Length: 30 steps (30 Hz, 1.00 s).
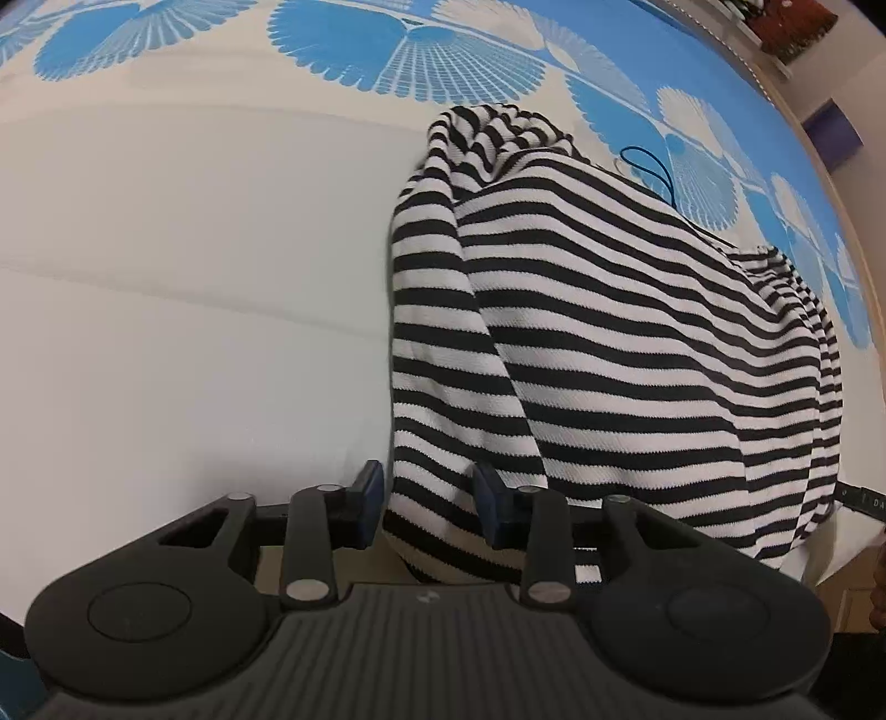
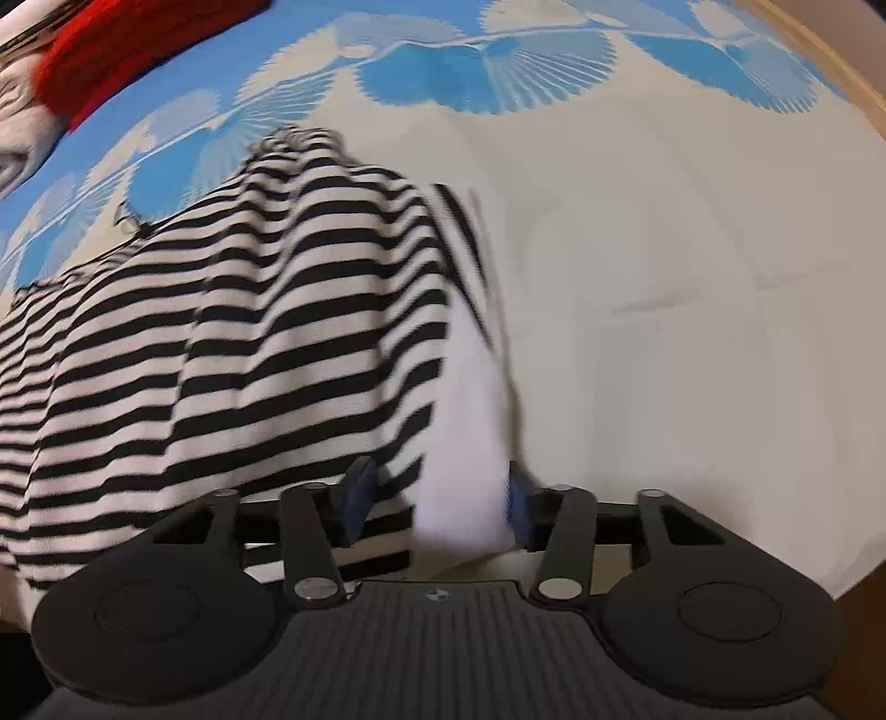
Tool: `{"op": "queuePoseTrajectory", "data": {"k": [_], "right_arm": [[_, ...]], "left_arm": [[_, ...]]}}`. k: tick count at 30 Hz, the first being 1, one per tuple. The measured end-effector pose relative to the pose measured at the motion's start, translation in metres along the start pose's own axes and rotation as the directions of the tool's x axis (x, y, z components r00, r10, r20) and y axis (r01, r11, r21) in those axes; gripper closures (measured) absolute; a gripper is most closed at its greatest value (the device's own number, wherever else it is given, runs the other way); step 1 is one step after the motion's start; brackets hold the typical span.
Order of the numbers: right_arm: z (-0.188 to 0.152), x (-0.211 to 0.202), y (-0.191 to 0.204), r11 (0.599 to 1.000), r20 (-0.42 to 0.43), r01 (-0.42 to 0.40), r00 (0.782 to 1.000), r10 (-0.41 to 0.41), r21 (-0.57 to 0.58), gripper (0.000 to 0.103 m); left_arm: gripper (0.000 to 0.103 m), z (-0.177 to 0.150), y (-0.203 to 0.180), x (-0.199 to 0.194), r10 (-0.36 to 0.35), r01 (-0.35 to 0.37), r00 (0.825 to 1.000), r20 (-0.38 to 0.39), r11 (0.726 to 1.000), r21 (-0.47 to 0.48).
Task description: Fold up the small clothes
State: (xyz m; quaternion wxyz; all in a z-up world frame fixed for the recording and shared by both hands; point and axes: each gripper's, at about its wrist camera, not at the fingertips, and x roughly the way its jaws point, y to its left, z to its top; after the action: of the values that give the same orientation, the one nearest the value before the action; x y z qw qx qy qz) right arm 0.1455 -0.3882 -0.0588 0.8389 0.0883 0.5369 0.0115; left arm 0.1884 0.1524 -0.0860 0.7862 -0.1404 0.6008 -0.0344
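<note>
A black-and-white striped garment (image 1: 598,343) lies partly folded on the white cloth, its left sleeve folded inward. My left gripper (image 1: 429,507) is open, its blue pads on either side of the garment's near left hem corner. In the right wrist view the same garment (image 2: 221,343) fills the left half, blurred by motion. My right gripper (image 2: 437,501) is open around the near right hem corner, where a blurred white strip of fabric (image 2: 470,443) stands between the pads.
A white cloth (image 1: 183,310) covers the surface, over a blue-and-white fan-patterned sheet (image 1: 410,50). A thin dark cord (image 1: 648,166) lies behind the garment. A red item (image 2: 127,50) sits at the far left in the right wrist view.
</note>
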Motion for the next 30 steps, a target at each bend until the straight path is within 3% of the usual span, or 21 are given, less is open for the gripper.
{"op": "queuePoseTrajectory", "data": {"k": [1, 3, 5, 8, 11, 13, 15, 17, 18, 20, 23, 30], "right_arm": [[-0.001, -0.001, 0.002, 1.000, 0.004, 0.000, 1.000, 0.000, -0.014, 0.063], [-0.001, -0.004, 0.004, 0.999, 0.018, 0.010, 1.000, -0.009, -0.031, 0.080], [-0.001, -0.008, 0.002, 1.000, 0.030, -0.005, 1.000, 0.006, -0.029, 0.086], [0.001, -0.022, 0.001, 0.999, 0.096, -0.023, 0.995, 0.025, -0.028, 0.089], [0.004, -0.051, -0.012, 0.993, 0.243, -0.100, 0.966, 0.083, 0.056, 0.090], [0.002, -0.065, -0.017, 0.988, 0.311, -0.128, 0.945, 0.097, 0.082, 0.090], [0.001, -0.064, -0.019, 0.991, 0.288, -0.100, 0.955, 0.069, 0.094, 0.091], [0.000, -0.045, -0.023, 0.991, 0.170, -0.039, 0.985, 0.017, 0.124, 0.091], [0.000, -0.037, -0.023, 0.991, 0.121, -0.016, 0.993, 0.001, 0.130, 0.091], [-0.002, -0.028, -0.017, 0.995, 0.077, 0.025, 0.996, -0.033, 0.095, 0.091], [0.000, -0.034, -0.008, 0.998, 0.113, 0.048, 0.992, -0.053, 0.042, 0.091], [0.001, -0.032, -0.011, 0.995, 0.116, 0.086, 0.989, -0.092, 0.053, 0.091]], "left_arm": [[0.074, 0.000, -0.001, 0.000, -0.007, 0.007, 1.000, 0.003, 1.000, 0.003], [0.088, 0.001, -0.003, -0.002, -0.015, 0.014, 1.000, 0.016, 1.000, 0.014], [0.101, 0.000, -0.006, -0.004, -0.017, 0.016, 0.999, 0.034, 1.000, 0.025], [0.102, -0.001, -0.006, -0.019, -0.020, 0.016, 0.994, 0.110, 0.999, 0.035], [0.102, -0.005, -0.001, -0.051, -0.024, 0.021, 0.961, 0.275, 1.000, 0.014], [0.102, -0.010, 0.003, -0.066, -0.038, 0.042, 0.939, 0.341, 0.999, -0.004], [0.102, -0.011, 0.007, -0.061, -0.001, 0.011, 0.954, 0.300, 0.999, -0.034], [0.102, -0.009, 0.012, -0.036, 0.048, -0.040, 0.987, 0.156, 0.998, -0.058], [0.102, -0.009, 0.010, -0.026, 0.070, -0.066, 0.992, 0.108, 0.997, -0.044], [0.102, -0.009, 0.006, -0.017, 0.106, -0.106, 0.992, 0.074, 0.994, -0.008], [0.102, -0.007, 0.005, -0.018, 0.108, -0.108, 0.991, 0.077, 0.994, -0.011], [0.102, -0.006, 0.010, -0.008, 0.142, -0.142, 0.989, 0.043, 0.990, 0.006]]}}
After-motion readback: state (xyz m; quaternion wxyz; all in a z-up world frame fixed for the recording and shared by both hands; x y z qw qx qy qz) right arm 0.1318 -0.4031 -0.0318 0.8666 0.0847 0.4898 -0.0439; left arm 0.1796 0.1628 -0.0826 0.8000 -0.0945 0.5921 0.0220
